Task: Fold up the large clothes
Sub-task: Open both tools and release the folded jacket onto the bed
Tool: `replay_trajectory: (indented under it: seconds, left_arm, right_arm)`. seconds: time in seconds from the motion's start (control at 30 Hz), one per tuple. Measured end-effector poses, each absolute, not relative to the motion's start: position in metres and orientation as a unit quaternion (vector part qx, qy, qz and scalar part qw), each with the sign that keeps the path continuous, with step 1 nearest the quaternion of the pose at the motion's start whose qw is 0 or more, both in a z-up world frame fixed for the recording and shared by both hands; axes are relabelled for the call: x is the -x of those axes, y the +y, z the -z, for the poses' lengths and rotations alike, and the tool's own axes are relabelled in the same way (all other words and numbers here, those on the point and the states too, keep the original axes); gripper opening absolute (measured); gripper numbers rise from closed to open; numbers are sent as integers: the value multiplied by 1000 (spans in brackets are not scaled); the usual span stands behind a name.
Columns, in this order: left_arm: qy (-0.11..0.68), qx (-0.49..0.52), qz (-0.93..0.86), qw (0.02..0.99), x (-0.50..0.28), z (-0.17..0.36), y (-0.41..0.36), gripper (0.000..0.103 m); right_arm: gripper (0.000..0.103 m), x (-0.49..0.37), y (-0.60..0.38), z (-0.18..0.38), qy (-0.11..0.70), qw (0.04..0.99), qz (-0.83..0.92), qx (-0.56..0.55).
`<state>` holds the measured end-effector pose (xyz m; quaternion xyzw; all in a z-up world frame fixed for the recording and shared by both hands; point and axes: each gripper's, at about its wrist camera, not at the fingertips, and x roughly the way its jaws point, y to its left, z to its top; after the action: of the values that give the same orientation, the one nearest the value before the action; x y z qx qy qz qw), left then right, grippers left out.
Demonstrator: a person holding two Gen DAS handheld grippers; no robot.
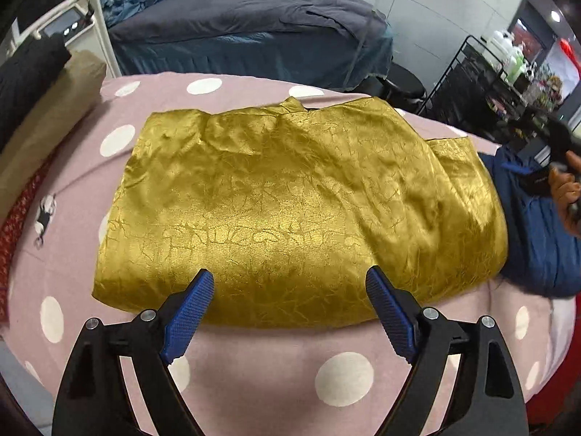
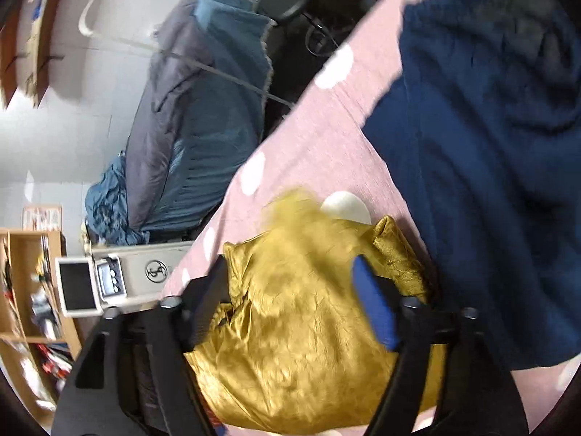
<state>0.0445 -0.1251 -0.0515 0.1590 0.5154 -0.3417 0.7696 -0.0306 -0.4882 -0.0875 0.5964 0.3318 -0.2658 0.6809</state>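
A shiny gold garment [image 1: 290, 203] lies folded into a rough rectangle on the pink polka-dot bed cover [image 1: 254, 356]. My left gripper [image 1: 289, 278] is open and empty, with its blue fingertips over the garment's near edge. My right gripper [image 2: 290, 265] is open, tilted, with its fingers on either side of one end of the gold garment [image 2: 301, 312]; the view is blurred. The right hand with its gripper shows at the far right of the left wrist view [image 1: 566, 181].
A dark blue garment [image 2: 490, 163] lies on the bed right beside the gold one; it also shows in the left wrist view [image 1: 537, 239]. Folded clothes [image 1: 40, 109] are stacked at the left. A second bed [image 1: 247, 36] stands behind, a black rack [image 1: 483, 83] at the right.
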Motion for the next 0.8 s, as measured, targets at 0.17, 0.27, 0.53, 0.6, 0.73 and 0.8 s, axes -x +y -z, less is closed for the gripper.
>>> replay_trajectory:
  seconds: [0.17, 0.27, 0.53, 0.6, 0.73, 0.8]
  left_arm:
    - [517, -172, 332, 770, -43, 56, -122, 86]
    - [521, -173, 319, 773, -43, 61, -118, 86]
    - [517, -192, 327, 767, -27, 73, -123, 86]
    - [513, -209, 324, 767, -24, 78, -127, 86]
    - [498, -217, 318, 777, -32, 81, -136, 86]
    - [493, -220, 318, 779, -40, 83, -143, 86]
  right_arm:
    - [78, 18, -434, 52, 410, 759, 275, -424]
    - [78, 11, -377, 50, 452, 789, 248, -335]
    - [78, -2, -251, 72, 499, 822, 178, -210]
    - [78, -6, -232, 81, 519, 819, 174, -172]
    - [78, -17, -221, 96, 538, 814, 172, -133]
    - [78, -23, -226, 98, 545, 809, 180, -128]
